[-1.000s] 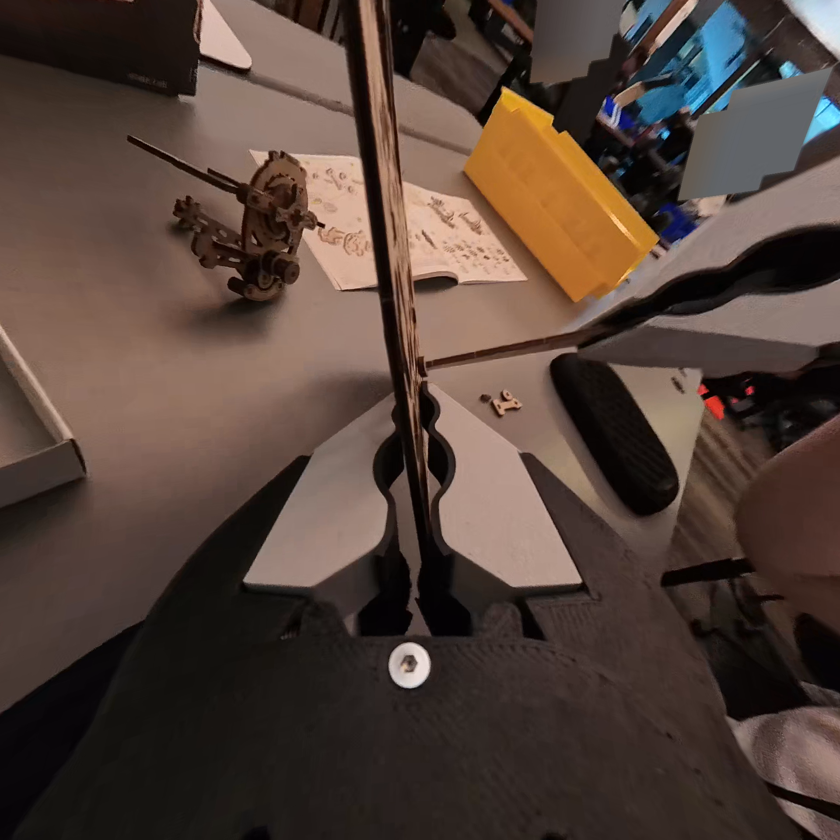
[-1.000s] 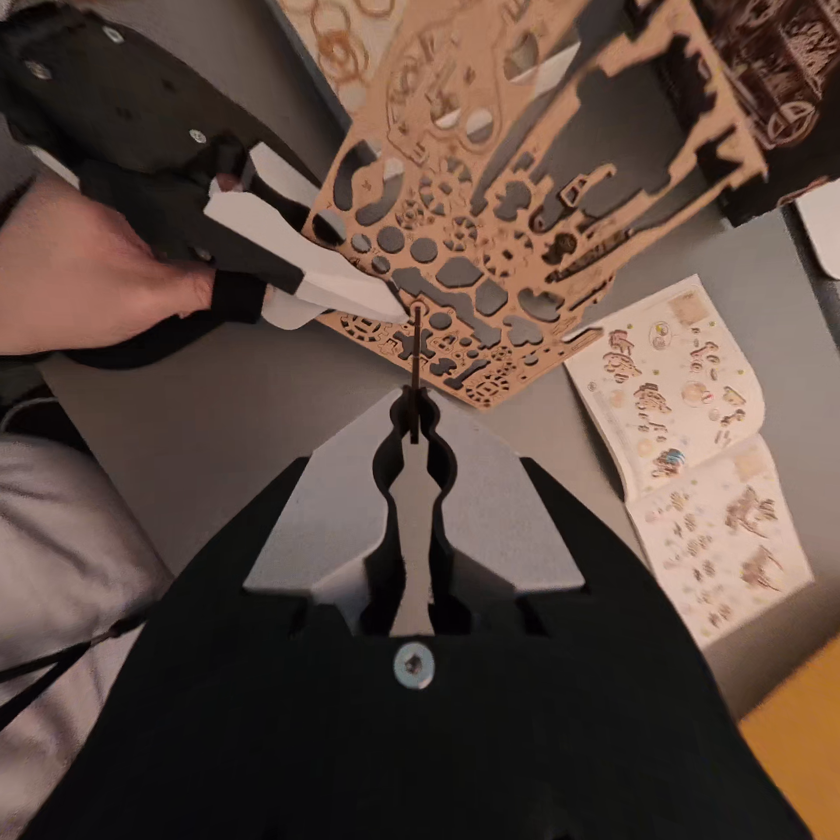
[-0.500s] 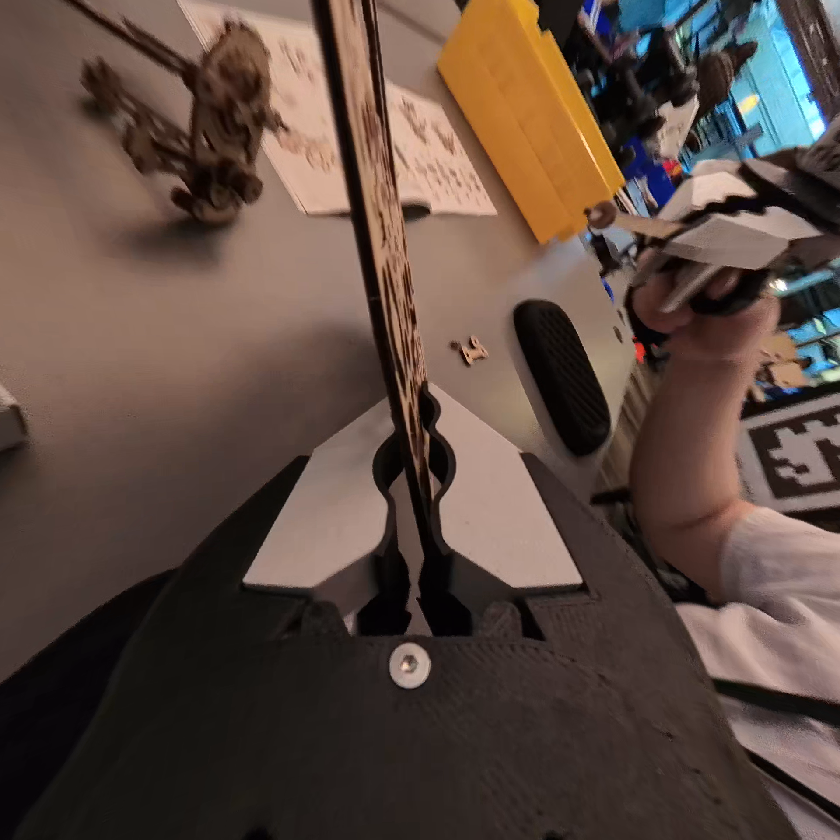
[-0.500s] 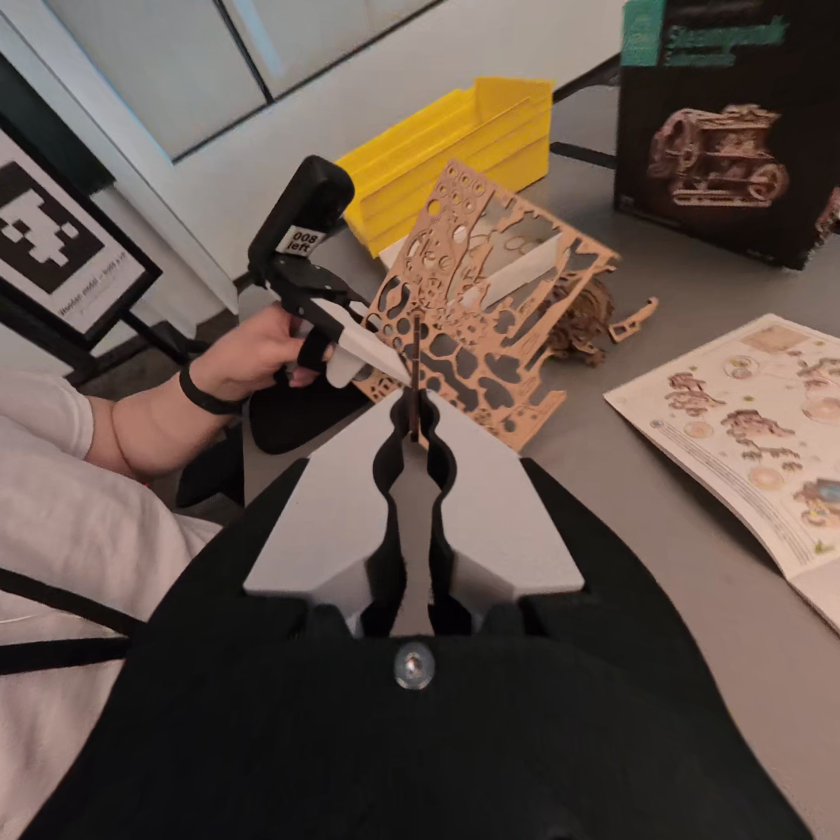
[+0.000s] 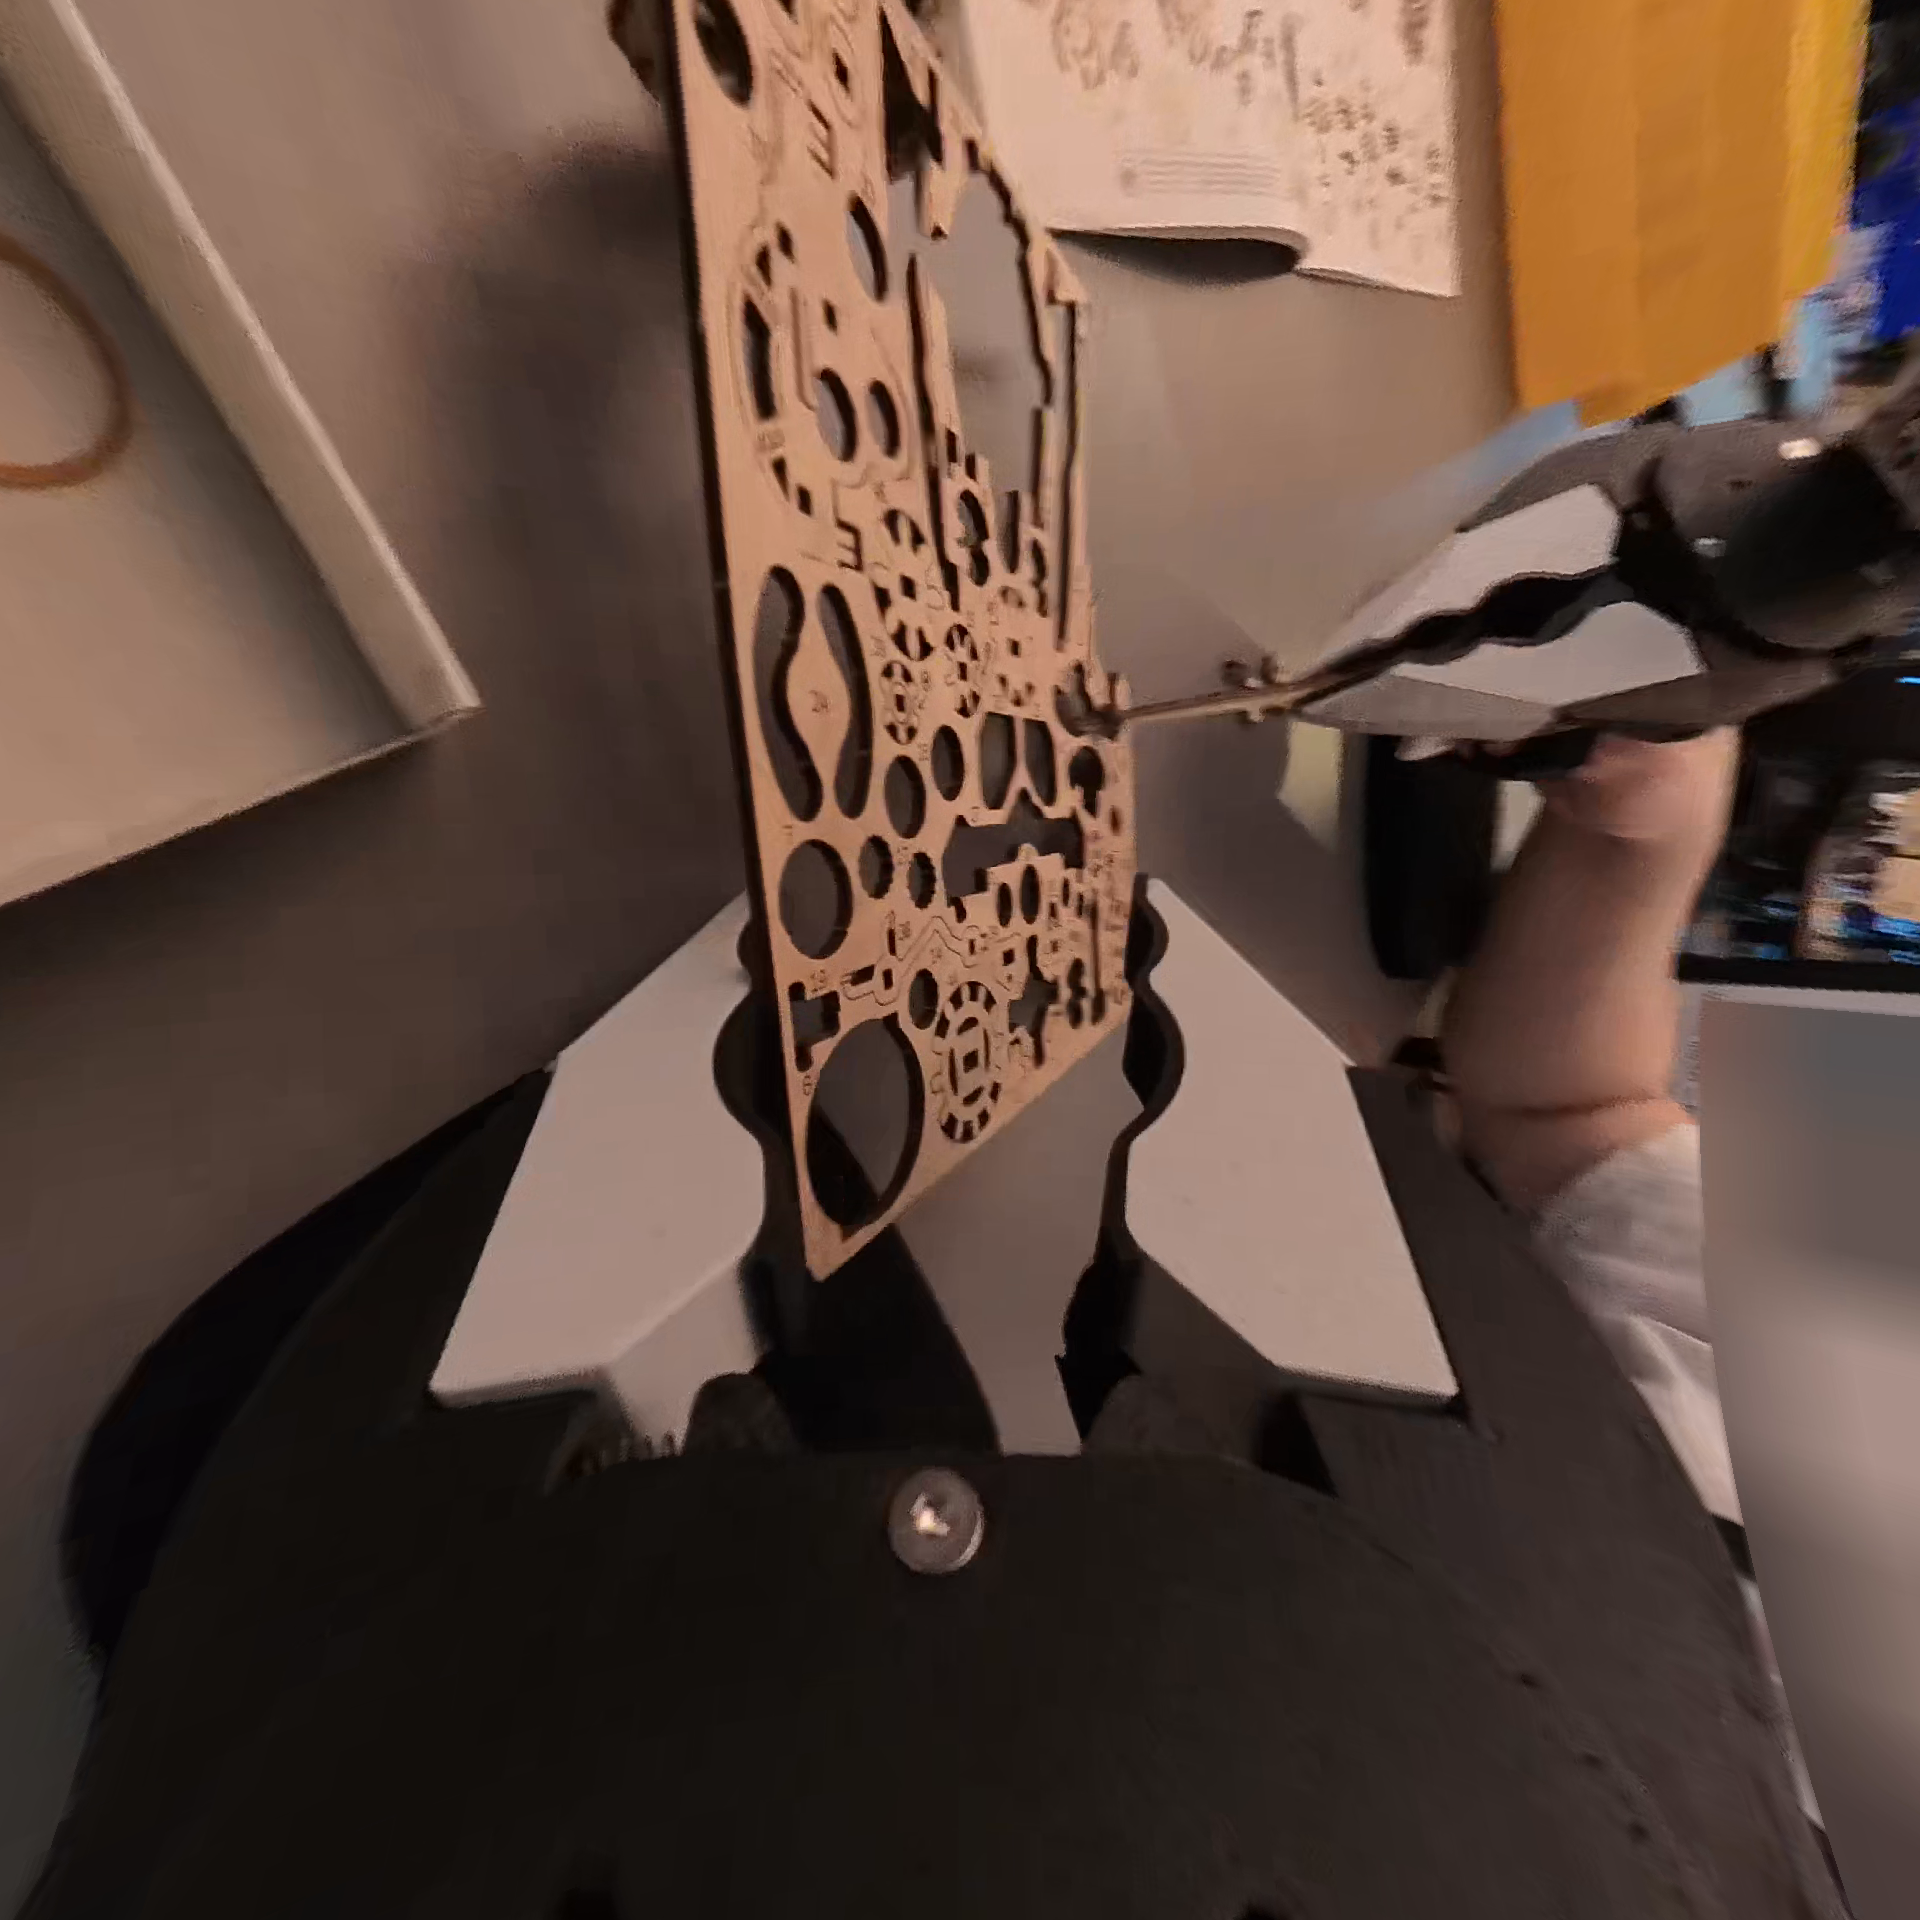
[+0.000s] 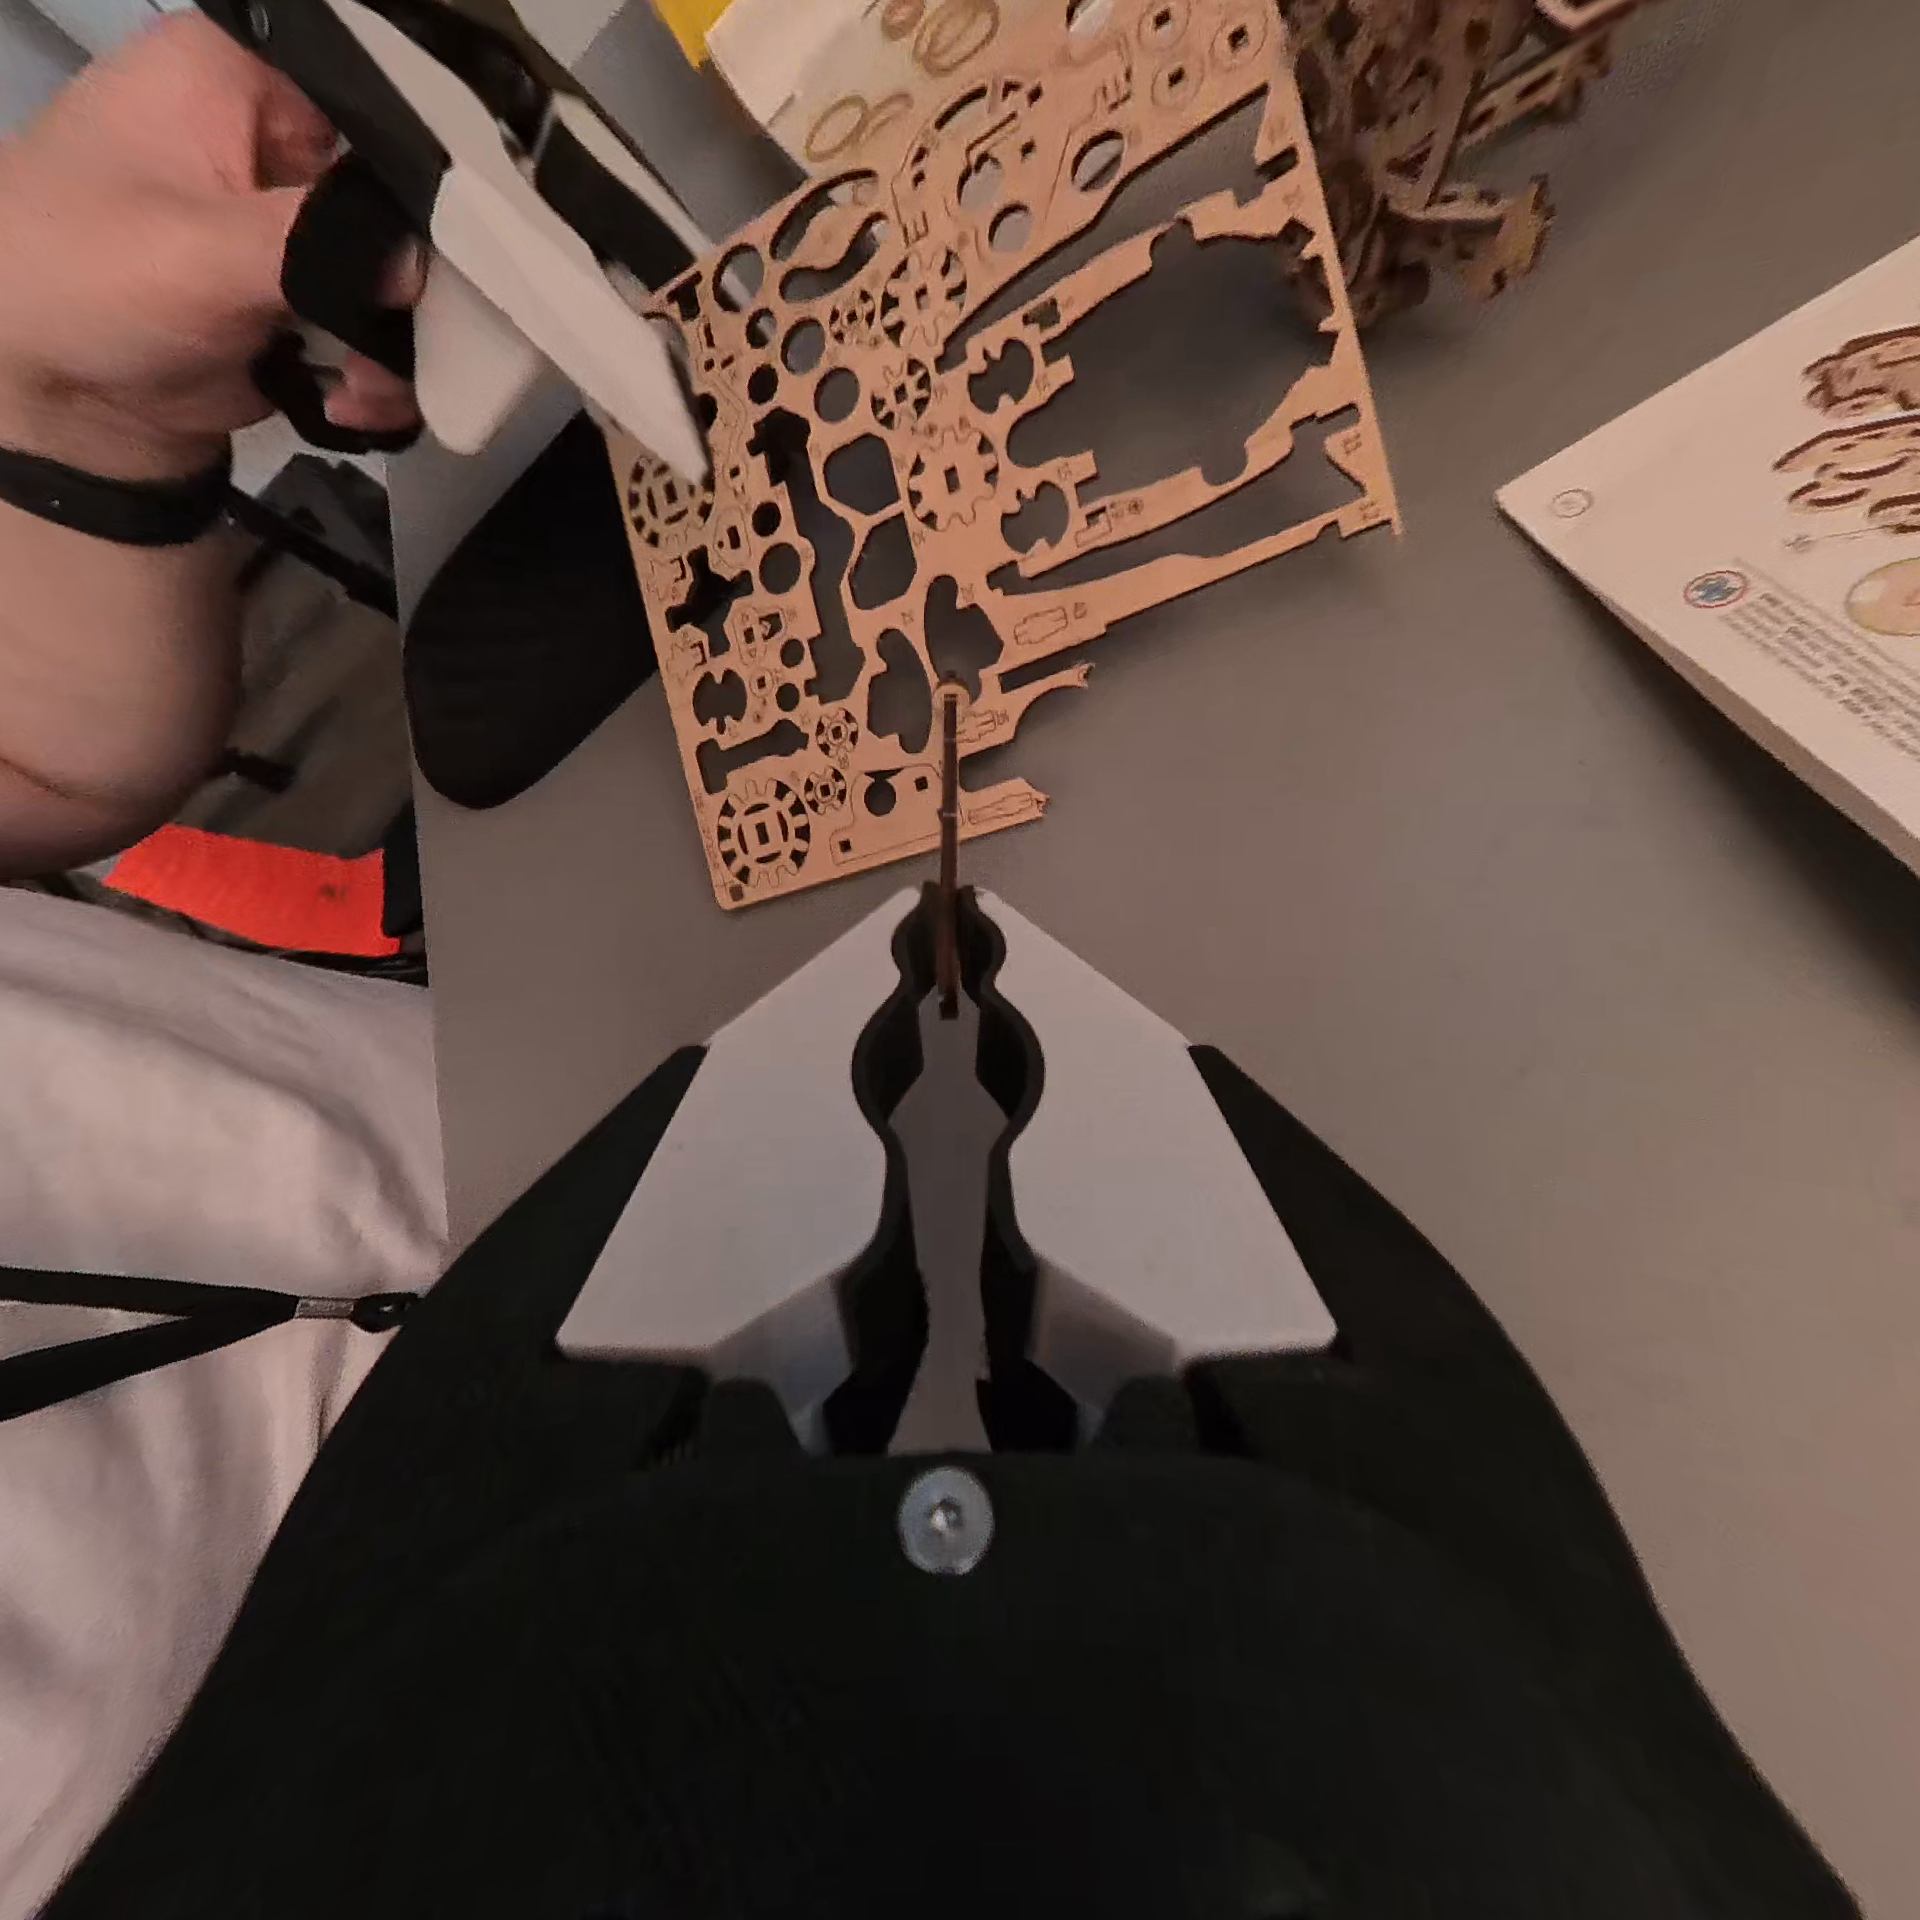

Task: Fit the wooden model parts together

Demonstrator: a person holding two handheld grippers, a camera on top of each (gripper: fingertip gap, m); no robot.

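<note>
A laser-cut wooden parts sheet [image 5: 821,707] with many empty cut-outs stands tilted on the grey table, between the fingers of my left gripper [image 5: 945,904]. The jaws are wide apart and do not clamp it. The sheet also shows in the right wrist view [image 6: 1143,551], with my left gripper [image 6: 675,364] at its left edge. My right gripper [image 6: 945,904] is shut on a thin wooden stick [image 6: 948,790]. The stick's tip touches the sheet at a small hole. In the left wrist view the right gripper [image 5: 1309,696] comes in from the right with the stick [image 5: 1174,712].
A partly built wooden model [image 6: 1434,135] stands behind the sheet. An open instruction booklet [image 6: 1766,520] lies to the right. A yellow bin [image 5: 1662,187], a white box tray [image 5: 208,416] and a black oval pad [image 6: 509,623] lie around.
My left gripper was shut on the sheet's edge and is now open, with the sheet turned face-on. My right gripper, which had pulled away, has brought the stick back against the sheet.
</note>
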